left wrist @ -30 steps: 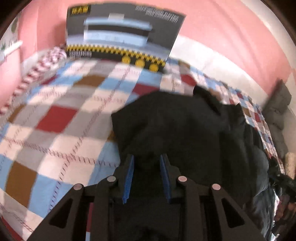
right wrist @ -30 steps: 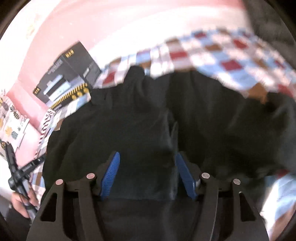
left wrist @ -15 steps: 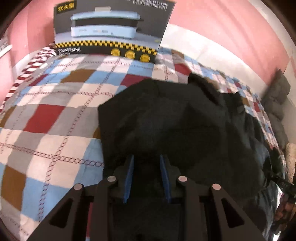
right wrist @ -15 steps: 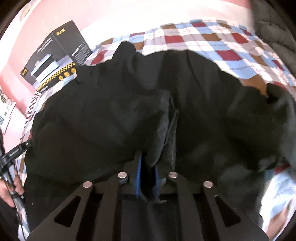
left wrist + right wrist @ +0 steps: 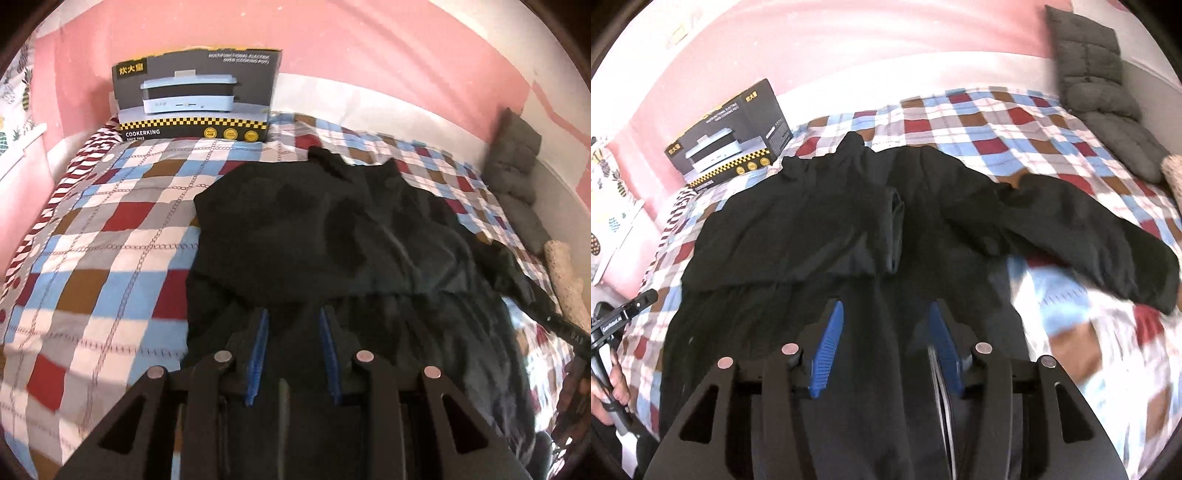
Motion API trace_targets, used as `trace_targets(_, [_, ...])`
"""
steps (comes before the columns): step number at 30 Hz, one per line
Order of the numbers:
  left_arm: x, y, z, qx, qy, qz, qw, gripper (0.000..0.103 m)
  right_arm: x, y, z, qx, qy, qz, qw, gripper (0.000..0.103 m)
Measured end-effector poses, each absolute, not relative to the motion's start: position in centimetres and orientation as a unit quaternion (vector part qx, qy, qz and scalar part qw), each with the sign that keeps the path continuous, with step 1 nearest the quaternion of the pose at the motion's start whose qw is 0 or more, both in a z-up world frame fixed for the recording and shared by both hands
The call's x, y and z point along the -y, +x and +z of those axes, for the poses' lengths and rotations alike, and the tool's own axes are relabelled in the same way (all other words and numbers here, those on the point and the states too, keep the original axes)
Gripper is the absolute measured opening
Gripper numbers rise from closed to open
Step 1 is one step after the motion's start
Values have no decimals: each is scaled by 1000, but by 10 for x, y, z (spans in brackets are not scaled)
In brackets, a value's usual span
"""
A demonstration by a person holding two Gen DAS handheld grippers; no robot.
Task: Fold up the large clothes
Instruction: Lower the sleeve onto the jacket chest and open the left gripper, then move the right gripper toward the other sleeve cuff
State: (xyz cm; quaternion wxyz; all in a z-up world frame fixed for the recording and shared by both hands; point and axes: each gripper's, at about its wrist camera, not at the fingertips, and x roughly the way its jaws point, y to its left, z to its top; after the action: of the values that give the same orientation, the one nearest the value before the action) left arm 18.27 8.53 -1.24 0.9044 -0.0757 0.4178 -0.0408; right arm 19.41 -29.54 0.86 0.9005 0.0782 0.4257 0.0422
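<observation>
A black jacket (image 5: pixel 332 229) (image 5: pixel 812 229) lies spread on the checked bedspread (image 5: pixel 110 229) (image 5: pixel 1015 122). Its left half is folded inward, and that fold's edge (image 5: pixel 894 229) runs down the middle. One sleeve (image 5: pixel 1089 240) stretches out to the right. My left gripper (image 5: pixel 293 317) hovers over the jacket's near left part, its jaws narrowly apart with no cloth bunched between the pads. My right gripper (image 5: pixel 885 308) hangs over the near middle; its jaws are opening and nothing is pinched between them. Each gripper also shows at the edge of the other's view: left gripper (image 5: pixel 624 314), right gripper (image 5: pixel 565 332).
A black cooker box (image 5: pixel 195 99) (image 5: pixel 731 140) stands at the head of the bed against the pink wall. Grey cushions (image 5: pixel 517 166) (image 5: pixel 1089 66) lean at the far right, beside a beige object (image 5: pixel 565 277). A hand (image 5: pixel 609 384) holds the left gripper's handle.
Both grippers have pulled back and up from the jacket. The right gripper shut on the fold's edge half a second ago, then let go. The left gripper's gap looks unchanged.
</observation>
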Motion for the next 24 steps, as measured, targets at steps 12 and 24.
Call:
trace_targets(12, [-41,108,22,-415,-99,-66,902,32,299,124,45,-410,75,34,908,50])
trace_targets(24, [-9,87,39,-403,-81,-84,908,33,300,100,50,-404,71,36,911,50])
